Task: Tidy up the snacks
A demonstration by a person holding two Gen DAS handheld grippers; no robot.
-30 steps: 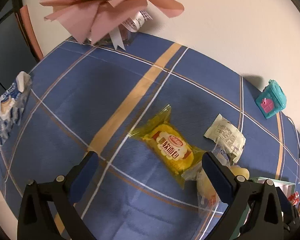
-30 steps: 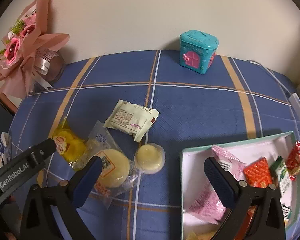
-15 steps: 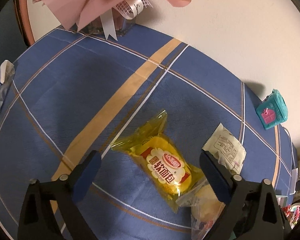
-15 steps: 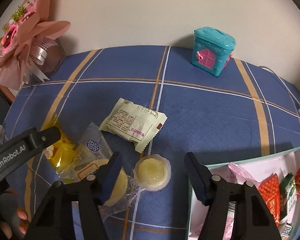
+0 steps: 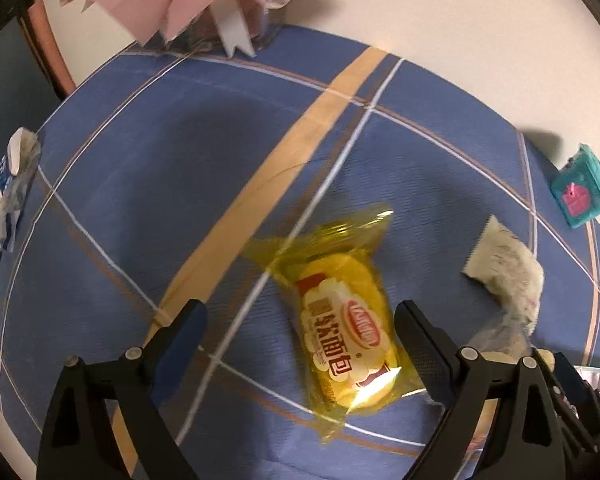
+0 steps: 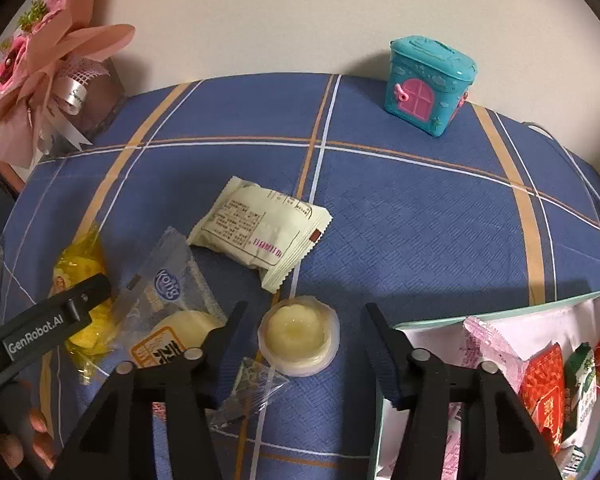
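Note:
A yellow bread packet point(image 5: 340, 320) lies on the blue checked tablecloth point(image 5: 160, 184). My left gripper point(image 5: 300, 328) is open, its fingers on either side of the packet just above it. In the right wrist view a round jelly cup point(image 6: 298, 334) sits between the fingers of my open right gripper point(image 6: 302, 320). Left of it lie a clear packet with a round cake point(image 6: 172, 312), a cream packet point(image 6: 260, 236) and the yellow packet point(image 6: 80, 276) under the left gripper's finger point(image 6: 60, 320). A white box point(image 6: 512, 320) at the right holds several snacks.
A teal toy house point(image 6: 430, 84) stands at the back by the wall. A pink bouquet point(image 6: 40, 64) stands at the back left. A blue and white packet point(image 5: 4, 208) lies at the table's left edge. A cable point(image 6: 560, 148) runs along the right edge.
My left gripper has moved forward and down until the yellow packet lies between its fingers. My right gripper has come down over the jelly cup and narrowed its opening.

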